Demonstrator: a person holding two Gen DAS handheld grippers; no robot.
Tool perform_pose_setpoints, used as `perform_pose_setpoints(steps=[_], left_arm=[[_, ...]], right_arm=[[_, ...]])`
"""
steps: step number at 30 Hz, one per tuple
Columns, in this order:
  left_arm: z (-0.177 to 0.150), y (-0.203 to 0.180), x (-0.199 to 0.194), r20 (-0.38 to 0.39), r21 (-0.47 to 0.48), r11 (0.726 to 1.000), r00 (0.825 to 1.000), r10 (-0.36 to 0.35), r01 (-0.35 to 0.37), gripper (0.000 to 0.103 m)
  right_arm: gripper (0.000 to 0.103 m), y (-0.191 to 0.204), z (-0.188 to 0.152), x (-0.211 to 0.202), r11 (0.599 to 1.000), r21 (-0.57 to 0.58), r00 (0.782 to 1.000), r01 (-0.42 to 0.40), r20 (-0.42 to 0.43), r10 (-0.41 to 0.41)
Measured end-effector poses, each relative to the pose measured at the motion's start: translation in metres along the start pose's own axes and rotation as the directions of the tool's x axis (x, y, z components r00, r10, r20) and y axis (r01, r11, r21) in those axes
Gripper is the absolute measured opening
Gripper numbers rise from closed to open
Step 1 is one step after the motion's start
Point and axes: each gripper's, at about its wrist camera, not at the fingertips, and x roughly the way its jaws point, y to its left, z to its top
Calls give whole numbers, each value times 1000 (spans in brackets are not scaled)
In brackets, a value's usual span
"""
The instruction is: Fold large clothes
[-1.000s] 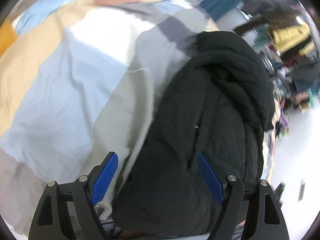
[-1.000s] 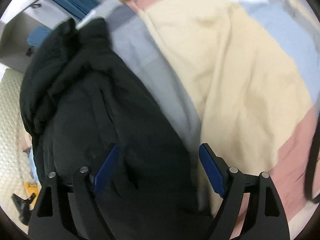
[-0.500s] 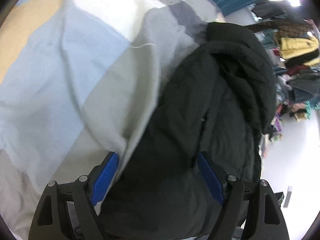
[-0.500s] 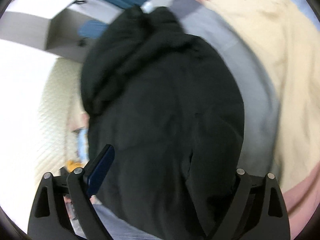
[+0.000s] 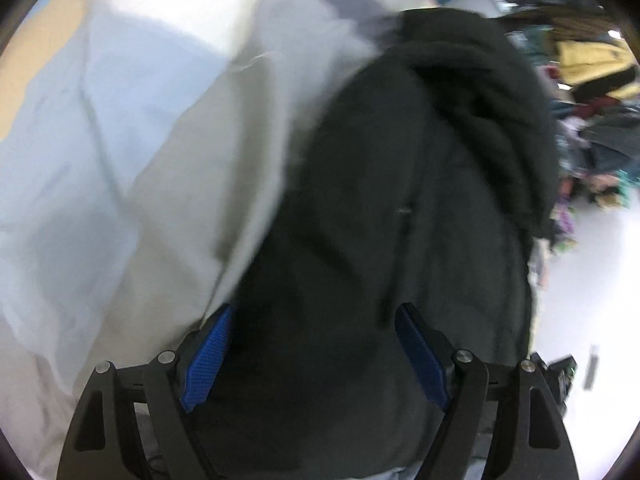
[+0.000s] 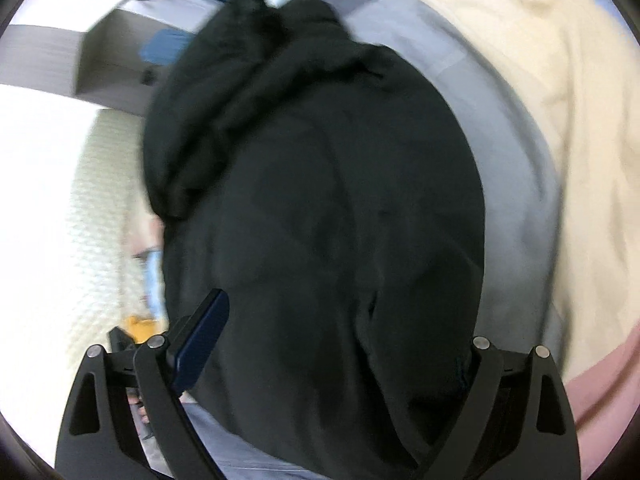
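A black padded jacket [image 5: 400, 208] lies bunched lengthwise on a patchwork bed sheet [image 5: 120, 140], hood end far from me. My left gripper [image 5: 316, 344] is open, its blue pads [image 5: 208, 356] straddling the jacket's near end. In the right wrist view the jacket [image 6: 320, 200] fills the middle. My right gripper [image 6: 340, 344] is open wide over the jacket's near end; its left blue pad [image 6: 200, 340] shows, the right pad is hidden under the black fabric.
The sheet has grey, pale blue, cream and pink patches [image 6: 560, 120]. A white quilted surface [image 6: 80, 220] lies left of the jacket in the right view. Piled clothes [image 5: 588, 64] and white floor [image 5: 592, 288] are at the right of the left view.
Both grippers have moved in over the jacket's near end. The right gripper swung left so the jacket now covers its right pad. Both views are motion-blurred.
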Motion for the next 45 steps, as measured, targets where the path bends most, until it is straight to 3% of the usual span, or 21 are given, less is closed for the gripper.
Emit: perform_pose_setpoints(steps=[3, 5, 7, 9, 13, 15, 17, 19, 21, 22, 23, 26, 28, 29, 30, 33, 38, 45], left_arm=[[1, 2, 7, -23, -15, 1000, 1000, 0, 0, 81], [0, -1, 7, -40, 1, 999, 998, -41, 41, 81], [-2, -9, 7, -72, 47, 989, 988, -136, 140, 81], [-11, -22, -1, -83, 126, 967, 974, -211, 221, 81], [-24, -39, -17, -91, 223, 916, 942, -322, 334, 81], [-21, -35, -11, -95, 189, 929, 947, -306, 319, 81], [-14, -25, -2, -104, 120, 949, 955, -279, 291, 81], [-12, -23, 4, -123, 99, 956, 956, -265, 278, 81], [-13, -22, 6, -126, 107, 955, 957, -263, 276, 78], [-13, -24, 5, -125, 113, 953, 956, -266, 280, 76], [-14, -28, 8, -122, 125, 949, 954, -274, 289, 71], [-20, -34, 4, -111, 160, 931, 943, -314, 329, 53], [-22, -40, 2, -110, 188, 917, 935, -336, 352, 42], [-23, -44, 2, -111, 208, 916, 939, -326, 343, 30], [-23, -45, 0, -105, 213, 917, 941, -321, 337, 20], [-26, -51, -9, -62, 213, 914, 939, -339, 345, 11], [-39, -53, -48, 10, 226, 885, 907, -421, 408, 7], [-58, -53, -121, 74, 239, 861, 876, -478, 449, 5]], right_arm=[[92, -24, -1, 18, 984, 108, 989, 142, -46, -138], [92, -30, 0, 26, 980, 126, 986, 158, -82, -148], [92, -26, 0, 28, 984, 104, 987, 145, -87, -137], [93, -20, 1, 26, 992, 89, 993, 91, -84, -84], [93, -2, -2, 6, 994, 17, 994, -104, -16, 104], [93, 5, -3, -9, 977, -6, 977, -212, 35, 212], [93, 8, -3, -14, 969, -23, 967, -247, 62, 248], [88, 2, -4, -10, 981, 1, 980, -194, 54, 193], [75, -12, -5, -1, 990, 63, 992, -125, 31, 124], [62, -15, -5, 2, 991, 84, 994, -105, 29, 102], [48, -20, -4, 2, 990, 106, 996, -90, 35, 86], [24, -24, -3, -8, 987, 118, 991, -113, 90, 103], [17, -13, -6, -15, 989, 72, 985, -127, 124, 118], [13, -7, -8, -18, 992, 47, 984, -116, 139, 109], [11, -6, -9, -21, 992, 39, 982, -117, 155, 110], [9, -11, -11, -28, 990, 59, 973, -131, 201, 116], [7, 2, -14, -53, 984, 12, 955, -175, 247, 167], [7, 16, -33, -109, 969, -58, 926, -242, 285, 248]])
